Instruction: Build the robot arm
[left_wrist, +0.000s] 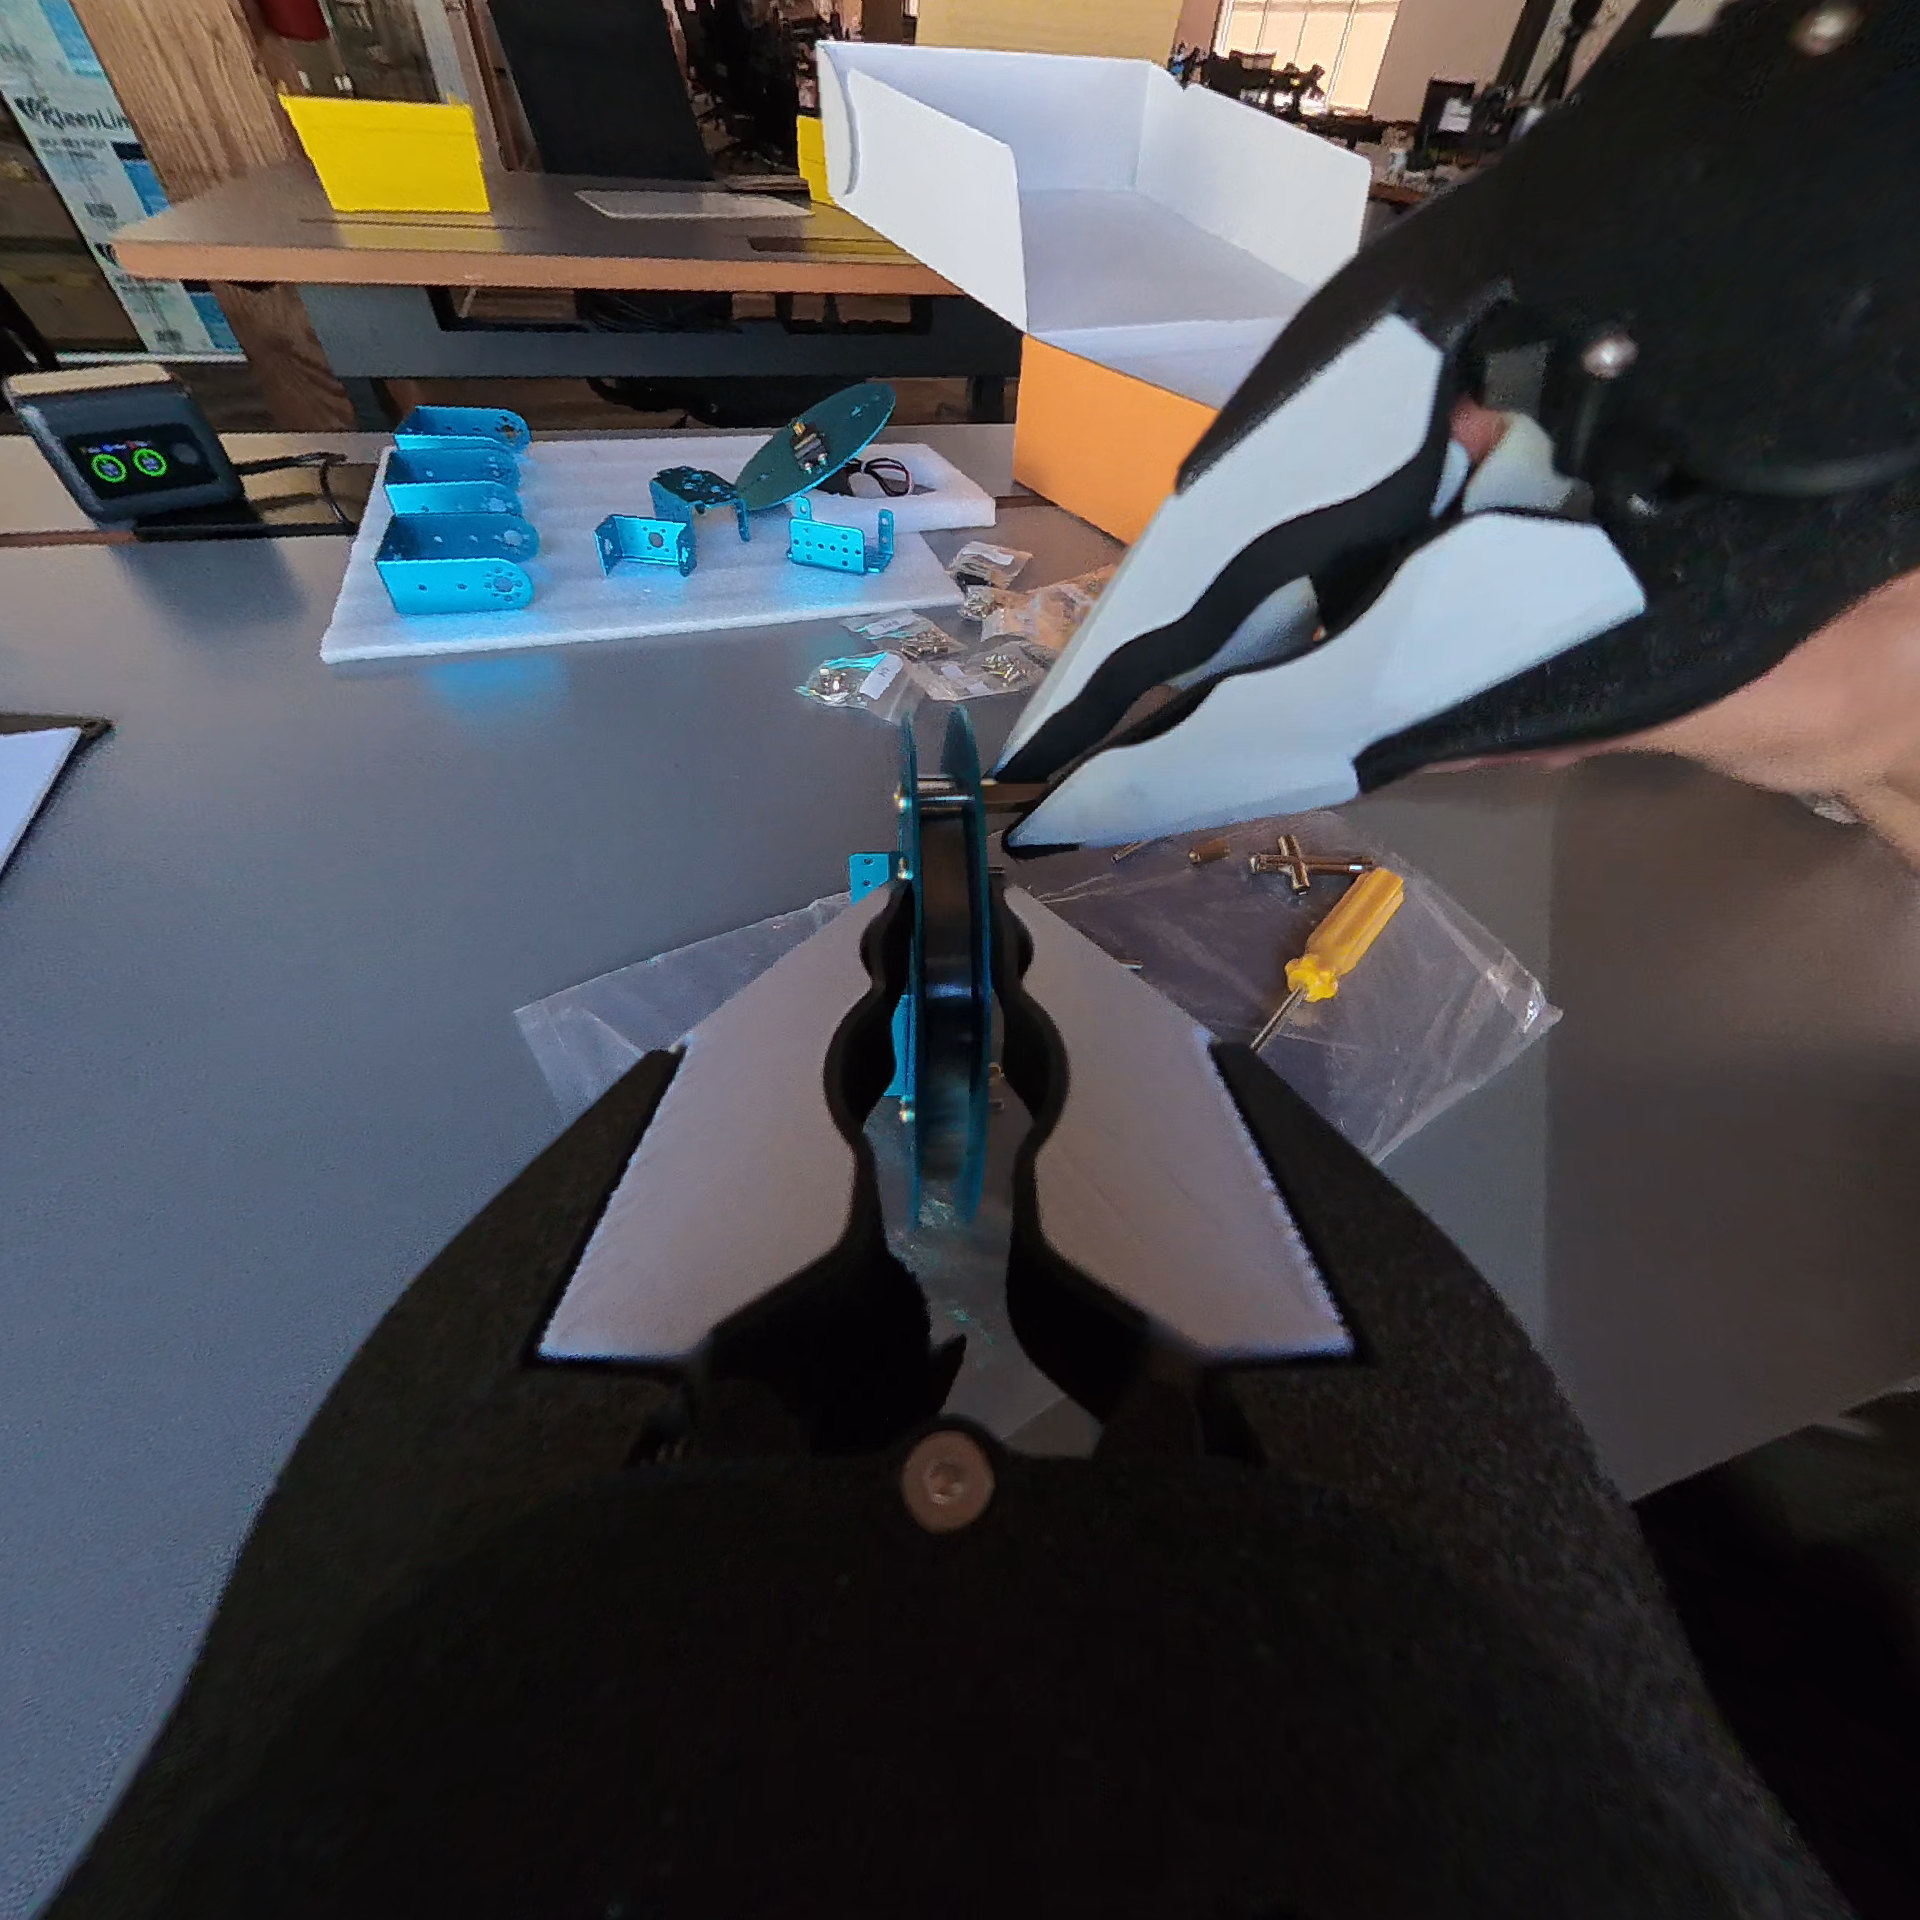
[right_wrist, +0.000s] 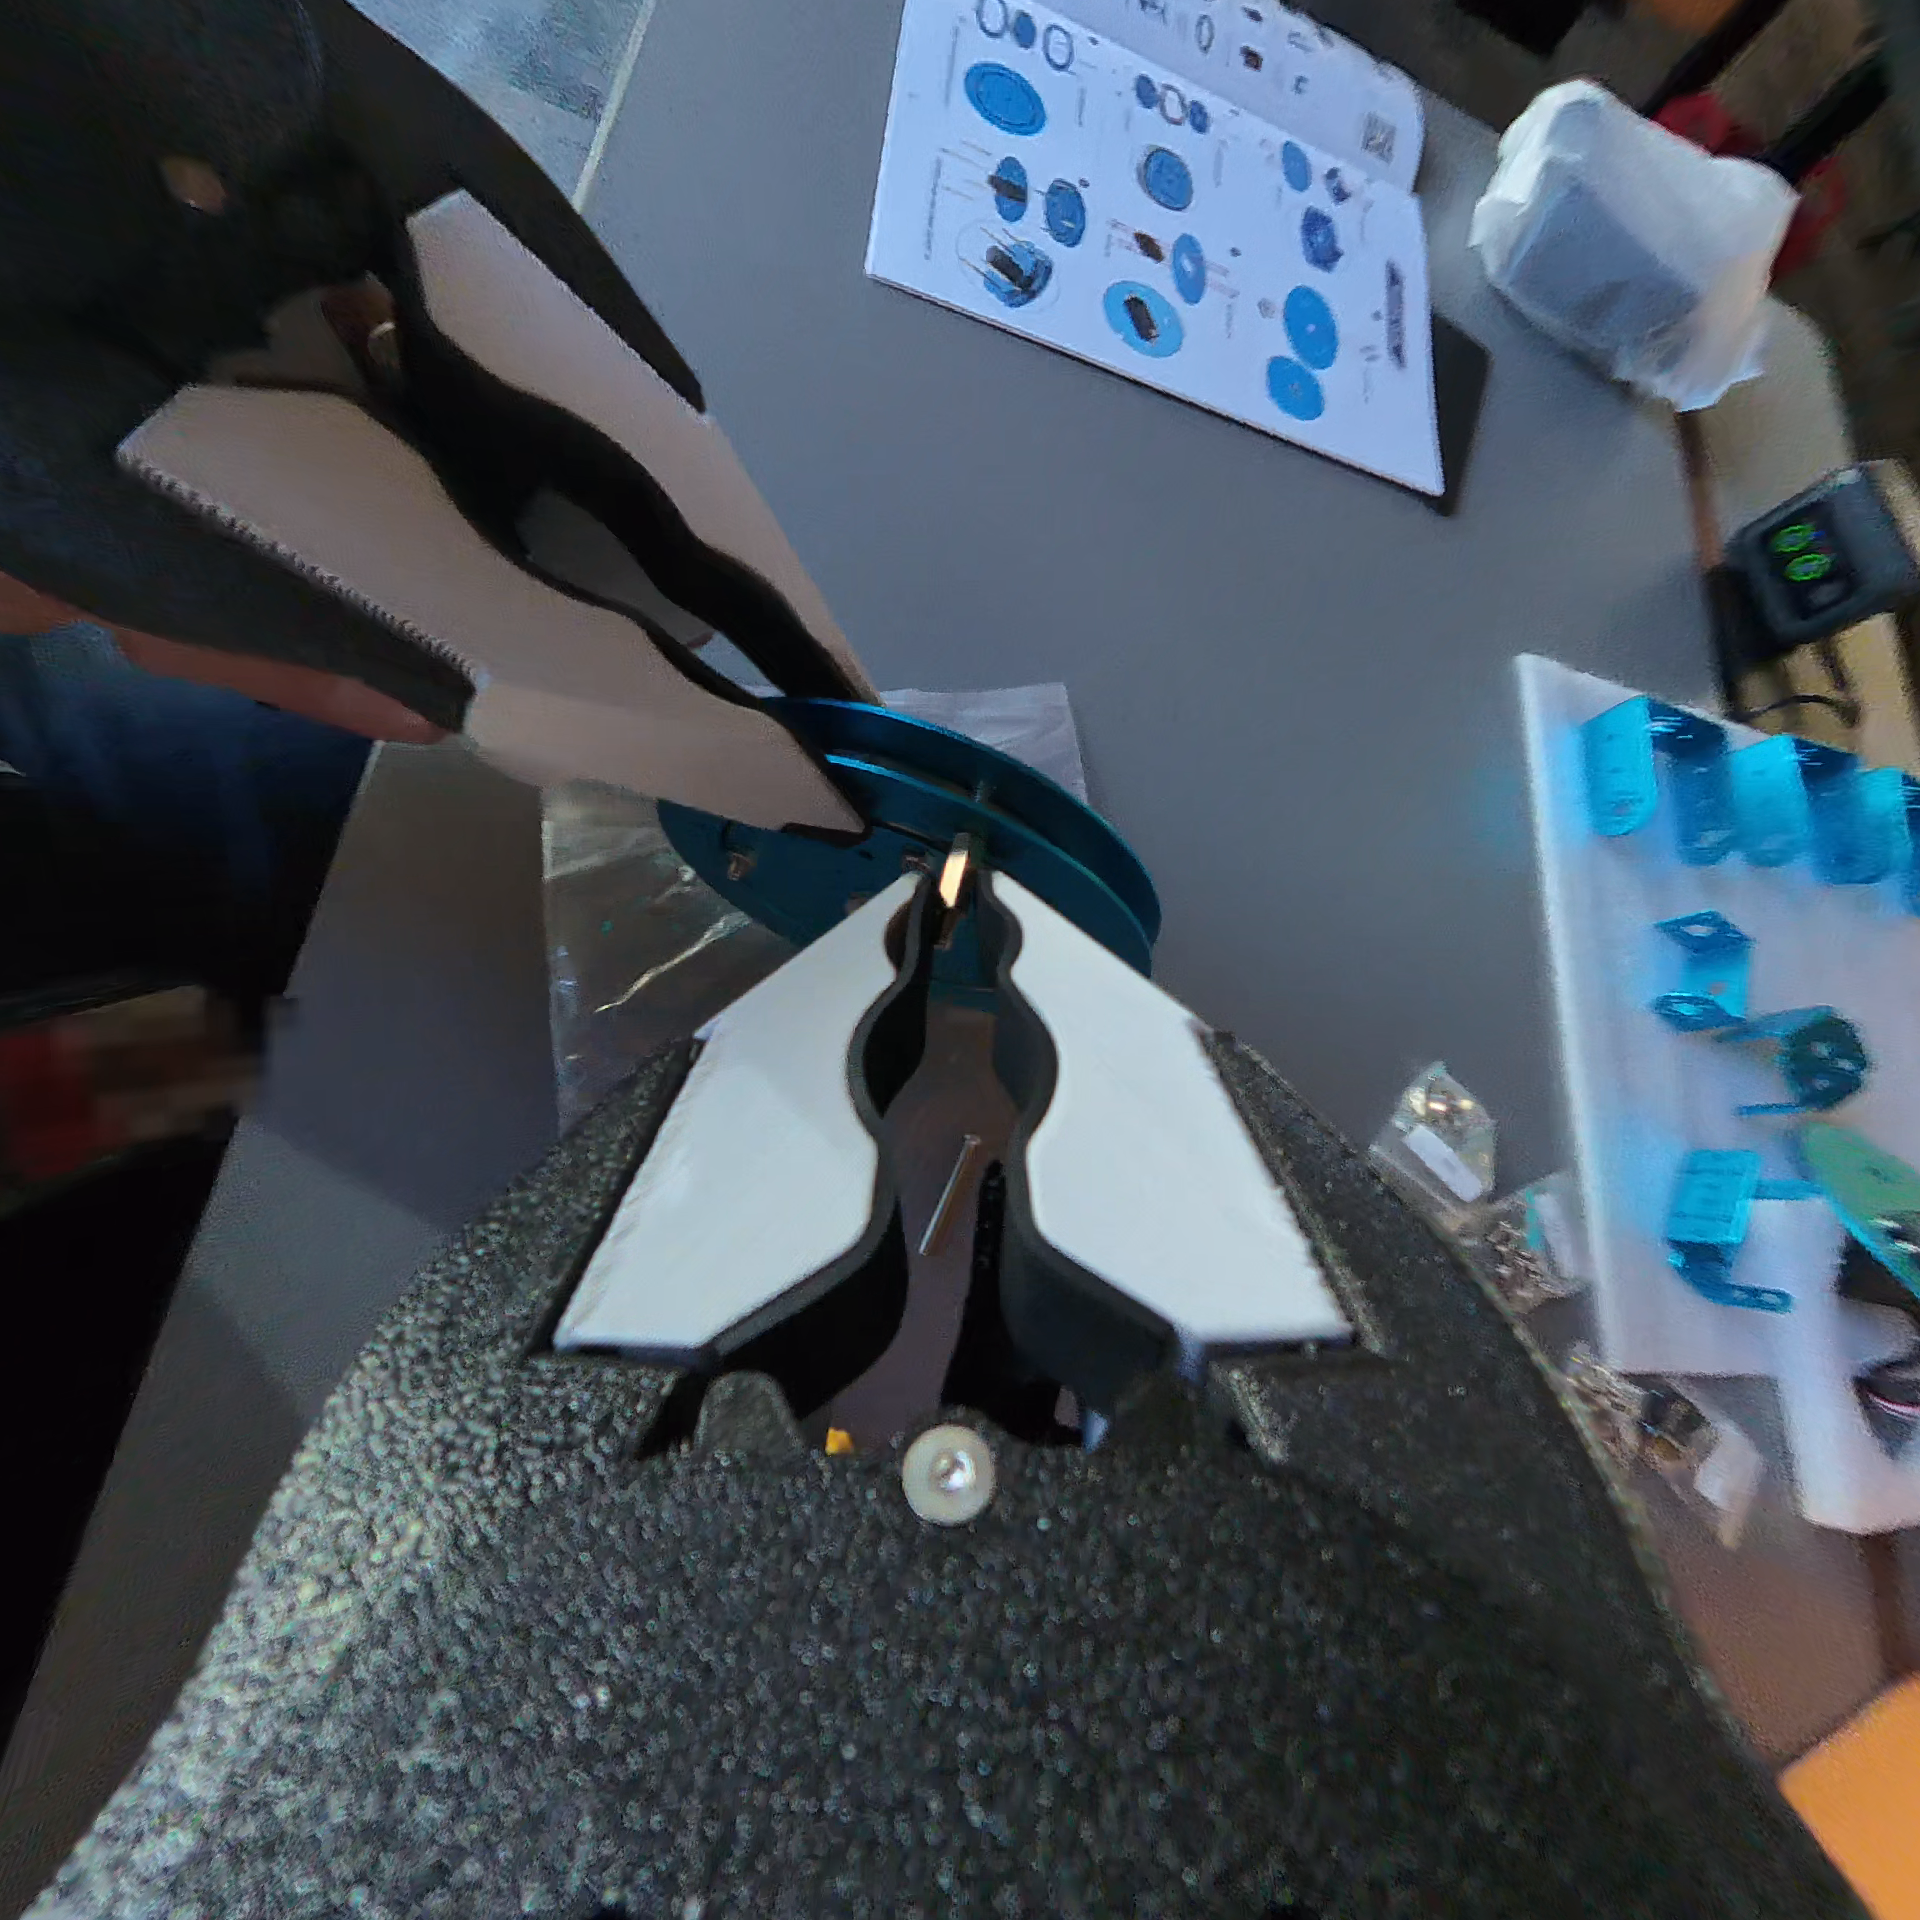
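Left claw: the left claw (left_wrist: 943, 904) is seen clenched on the edge of a blue anodised metal double-disc assembly (left_wrist: 940, 997), two round plates joined by small posts, held on edge above the grey counter (left_wrist: 312, 883).
Right claw: the right claw (right_wrist: 954, 883) is seen closed on a small shiny metal hex piece (right_wrist: 956, 868), which is pressed against the rim of the disc assembly (right_wrist: 1039, 831).
Location: the assembly is held over a clear plastic bag (left_wrist: 1351, 997), near a yellow-handled screwdriver (left_wrist: 1340, 935).
Handling: the assembly is judged stiff, fairly light and smooth, so slipping is possible; the rim, where both plates are spanned, is judged the best place to be gripped.
Look: dark blue plates, bright fasteners and a black part between them are shown.
Surroundings: a white foam sheet (left_wrist: 644, 613) bearing blue metal brackets (left_wrist: 457, 520) is seen farther off, with small bags of screws (left_wrist: 935, 644) and a white open box (left_wrist: 1091, 208).
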